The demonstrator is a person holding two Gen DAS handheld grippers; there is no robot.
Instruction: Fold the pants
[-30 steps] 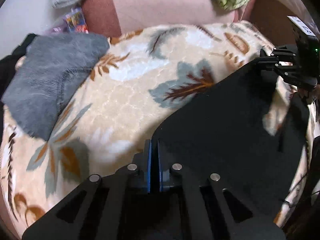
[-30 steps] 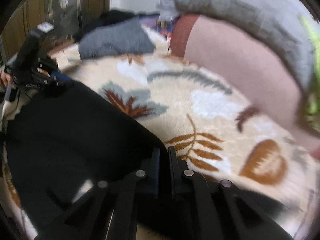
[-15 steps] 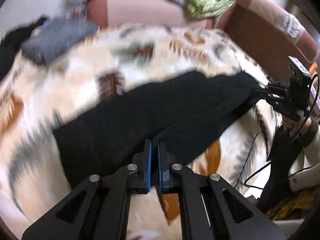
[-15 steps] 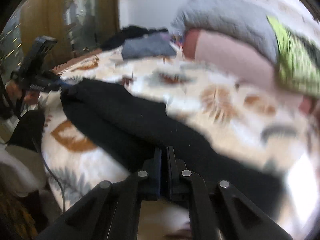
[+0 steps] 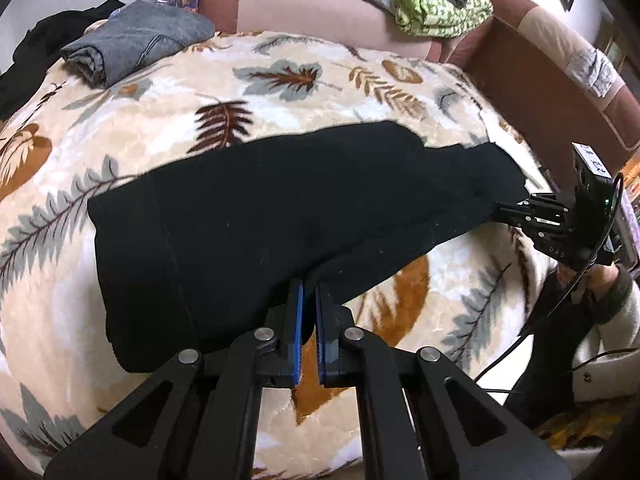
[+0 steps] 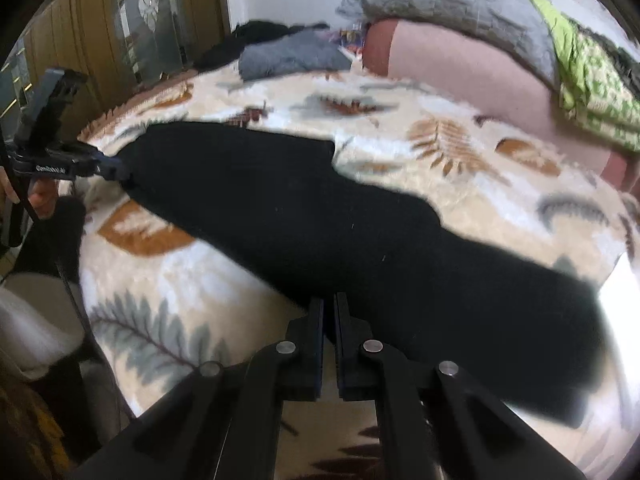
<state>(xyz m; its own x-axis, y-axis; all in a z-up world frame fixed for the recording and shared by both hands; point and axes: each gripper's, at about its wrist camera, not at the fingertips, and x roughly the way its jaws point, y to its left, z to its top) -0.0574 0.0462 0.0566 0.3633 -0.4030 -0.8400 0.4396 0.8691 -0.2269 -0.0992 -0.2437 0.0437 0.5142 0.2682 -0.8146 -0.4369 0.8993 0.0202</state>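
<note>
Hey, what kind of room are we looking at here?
Probably a bedroom at home: a bed under a leaf-print blanket, folded grey clothes at its far end, and black pants spread out.

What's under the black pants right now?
The black pants lie on the leaf-print blanket, which shows all around them. Whatever lies directly beneath the cloth is covered. Both grippers, left and right, pinch its near edge.

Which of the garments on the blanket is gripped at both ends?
The black pants, stretched between the left hand-held gripper and right hand-held gripper; the folded grey garment lies untouched.
</note>
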